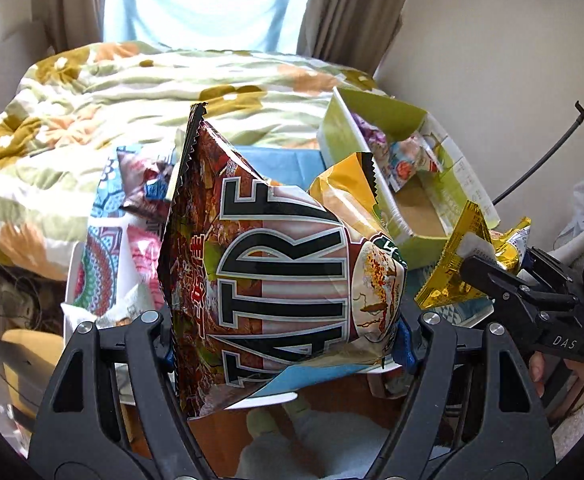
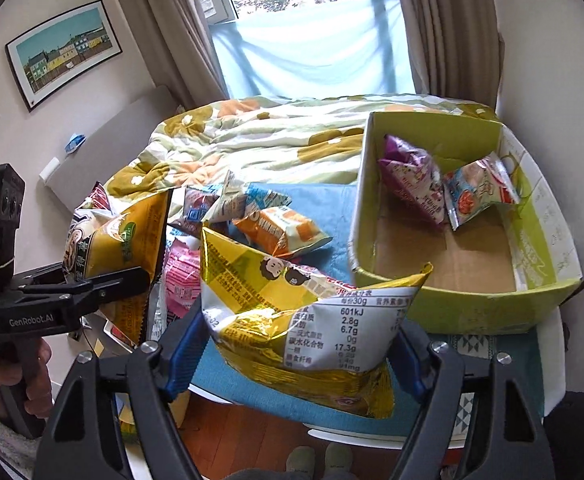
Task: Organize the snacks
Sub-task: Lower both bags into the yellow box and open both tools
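Observation:
My left gripper (image 1: 284, 344) is shut on a large brown and yellow snack bag (image 1: 276, 264) and holds it above the table; it also shows in the right wrist view (image 2: 120, 252). My right gripper (image 2: 292, 356) is shut on a yellow and white foil snack packet (image 2: 312, 320), held in the air in front of the green cardboard box (image 2: 472, 300). The box holds a purple packet (image 2: 412, 180) and a light blue packet (image 2: 476, 192). Several small packets, among them an orange one (image 2: 284, 232), lie on the blue cloth (image 2: 332, 200).
A floral quilt (image 2: 272, 136) covers the bed behind the table. A window with curtains (image 2: 312, 40) is at the back. A framed picture (image 2: 64, 52) hangs on the left wall. The white table edge (image 2: 372, 436) and wooden floor are below.

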### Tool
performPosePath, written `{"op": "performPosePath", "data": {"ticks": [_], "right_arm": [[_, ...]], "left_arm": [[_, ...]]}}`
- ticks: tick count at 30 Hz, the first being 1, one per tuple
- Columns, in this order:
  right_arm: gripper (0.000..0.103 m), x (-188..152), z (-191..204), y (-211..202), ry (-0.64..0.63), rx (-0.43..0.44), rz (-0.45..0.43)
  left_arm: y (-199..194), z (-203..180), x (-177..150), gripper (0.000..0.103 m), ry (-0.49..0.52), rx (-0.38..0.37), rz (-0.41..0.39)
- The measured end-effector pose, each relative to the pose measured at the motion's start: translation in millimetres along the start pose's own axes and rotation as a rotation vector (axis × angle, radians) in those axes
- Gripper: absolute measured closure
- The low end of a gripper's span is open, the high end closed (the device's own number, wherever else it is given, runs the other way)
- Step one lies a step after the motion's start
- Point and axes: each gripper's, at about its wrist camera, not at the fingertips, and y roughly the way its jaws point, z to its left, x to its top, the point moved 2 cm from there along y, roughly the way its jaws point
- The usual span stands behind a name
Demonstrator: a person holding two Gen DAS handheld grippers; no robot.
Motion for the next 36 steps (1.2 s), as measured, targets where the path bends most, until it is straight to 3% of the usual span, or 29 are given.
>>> {"op": "performPosePath", "data": {"ticks": [6, 13, 19, 26, 29, 32, 36], "right_arm": [[0.027, 25.3, -38.8, -26.0, 0.029, -0.064, -0.055], [0.027, 49.8, -98.8, -35.2, 0.047, -0.105, -0.087], [0.027, 70.7, -152.7, -42.8, 0.063, -0.140, -0.108], [0.027, 85.2, -201.3, -31.4, 0.076, -0.139, -0.061], [0.027, 87.9, -212.8, -22.7, 0.074, -0.130, -0.044], [0.027, 91.0, -220.0, -14.8, 0.064, -0.125, -0.033], [0.027, 95.2, -224.9, -3.2, 0.042, -0.100, -0.013]], "left_arm": [[15.3, -41.8, 41.7, 0.029, 0.051, -0.032, -0.023], [69.1, -106.9, 84.5, 0.029, 0.058, -0.108, 0.017], [131.3, -155.5, 108.9, 0.029, 0.095, -0.072, 0.076], [194.6, -176.3, 104.5, 0.028, 0.091, -0.015, 0.178], [210.8, -181.3, 100.4, 0.021, 0.092, 0.008, 0.211], [221.8, -184.4, 99.6, 0.004, 0.106, 0.062, 0.220], [215.7, -186.1, 96.8, 0.003, 0.100, 0.082, 0.200]]}}
